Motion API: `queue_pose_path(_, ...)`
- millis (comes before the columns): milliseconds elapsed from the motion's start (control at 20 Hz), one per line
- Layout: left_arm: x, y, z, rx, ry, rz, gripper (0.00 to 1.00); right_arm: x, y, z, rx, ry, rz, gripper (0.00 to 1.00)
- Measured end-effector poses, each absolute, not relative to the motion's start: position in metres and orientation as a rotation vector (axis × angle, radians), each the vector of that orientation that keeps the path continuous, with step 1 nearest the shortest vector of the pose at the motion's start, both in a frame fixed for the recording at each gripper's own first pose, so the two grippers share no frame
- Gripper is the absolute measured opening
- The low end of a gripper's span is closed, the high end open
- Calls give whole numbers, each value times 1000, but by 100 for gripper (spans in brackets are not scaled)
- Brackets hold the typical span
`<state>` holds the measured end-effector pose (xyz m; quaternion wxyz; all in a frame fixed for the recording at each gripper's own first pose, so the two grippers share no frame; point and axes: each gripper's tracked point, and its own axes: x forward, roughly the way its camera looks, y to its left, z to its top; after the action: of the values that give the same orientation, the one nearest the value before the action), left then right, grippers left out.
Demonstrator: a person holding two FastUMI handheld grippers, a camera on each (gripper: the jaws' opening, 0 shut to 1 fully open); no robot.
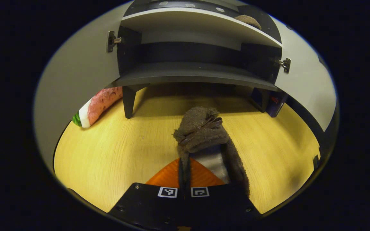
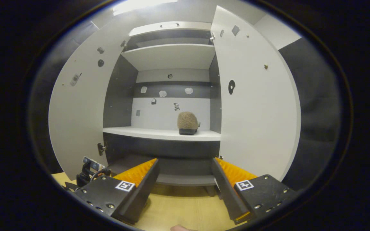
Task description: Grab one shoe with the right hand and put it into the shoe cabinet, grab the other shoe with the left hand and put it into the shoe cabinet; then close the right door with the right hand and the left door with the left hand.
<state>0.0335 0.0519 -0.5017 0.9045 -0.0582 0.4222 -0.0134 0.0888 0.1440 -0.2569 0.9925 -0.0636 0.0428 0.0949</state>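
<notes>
left gripper [image 1: 185, 179] clamped on shoe [image 1: 201, 130] (toe toward cabinet [image 1: 188, 77]); right gripper [image 2: 185, 179] apart; second shoe [image 2: 187, 123] shelved

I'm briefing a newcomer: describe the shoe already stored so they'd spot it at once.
Start at the shoe cabinet, both doors open. On its white middle shelf, toward the right, sits a fuzzy brown shoe with a dark sole. Unlike the matching shoe pinched in the left gripper, it stands free.

doors [image 2: 255, 106] swung wide – shelf [image 2: 146, 132] open left | shoe [image 2: 187, 123] fills right end
</notes>
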Motion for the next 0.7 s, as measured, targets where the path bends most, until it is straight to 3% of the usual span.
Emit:
queue_pose_path(250,36,53,-471,-60,823,-38,1,84,139,-258,-137,93,183,98)
queue_pose_path(700,76,61,-338,-28,503,-16,1,70,132,-234,-135,43,182,98)
